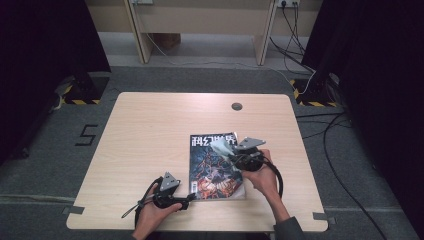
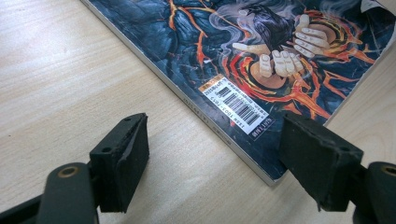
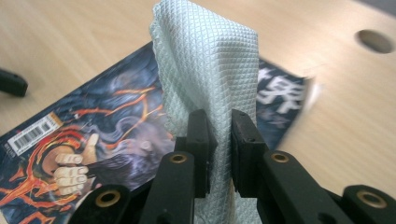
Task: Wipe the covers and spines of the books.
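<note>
Cloth [image 3: 205, 70] pinched tight in the right gripper's [image 3: 219, 140] jaws, hanging above the magazine [image 1: 216, 167] on the bench [image 1: 150, 135], near right; it looks light, soft and floppy, best taken by a bunched fold. Left gripper [image 2: 212, 154] waits with jaws wide at the magazine's near left corner

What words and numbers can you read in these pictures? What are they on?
"5": black mark on the grey floor, left of the table.
Large white title characters on the magazine cover: too blurred to read.
Barcode sticker on the magazine: digits too small to read.
</note>
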The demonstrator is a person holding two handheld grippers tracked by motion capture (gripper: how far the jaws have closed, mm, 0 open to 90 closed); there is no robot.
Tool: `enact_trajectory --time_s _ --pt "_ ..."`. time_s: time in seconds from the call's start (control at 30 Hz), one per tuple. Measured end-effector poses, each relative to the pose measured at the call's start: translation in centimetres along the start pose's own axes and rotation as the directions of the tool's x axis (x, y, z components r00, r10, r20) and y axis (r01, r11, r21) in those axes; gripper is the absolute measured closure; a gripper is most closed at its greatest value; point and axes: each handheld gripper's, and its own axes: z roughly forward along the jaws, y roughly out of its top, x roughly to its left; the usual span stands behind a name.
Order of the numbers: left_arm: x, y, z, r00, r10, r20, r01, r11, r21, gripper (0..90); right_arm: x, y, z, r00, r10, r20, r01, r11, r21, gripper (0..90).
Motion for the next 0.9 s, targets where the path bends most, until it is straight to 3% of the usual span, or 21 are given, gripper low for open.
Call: enact_trajectory --time_s 0.2,0.4,0.6,0.9 --pt "0.0 0.0 0.0 1.0 0.0 0.0 0.0 1.0 0.0 23.7 -2.7 -0.4 -2.9 0.9949 0.063 0.079 -0.059 0.997 -0.05 80.1" --pt "0.0 0.0 0.0 1.0 0.002 0.003 -0.002 1.0 0.001 23.7 -6.0 -2.5 -5.1 0.9752 0.149 0.164 -0.141 0.988 -0.056 80.0" --pt "0.0 0.0 0.0 1.0 0.003 0.003 -0.003 1.0 0.001 23.6 -8.2 -5.0 -5.6 0.9526 0.216 0.214 -0.214 0.976 -0.034 79.9" --pt "0.0 0.0 0.0 1.0 0.0 0.003 0.0 1.0 -0.002 23.7 -9.9 -6.8 -5.5 0.9343 0.256 0.248 -0.267 0.964 0.01 79.9"
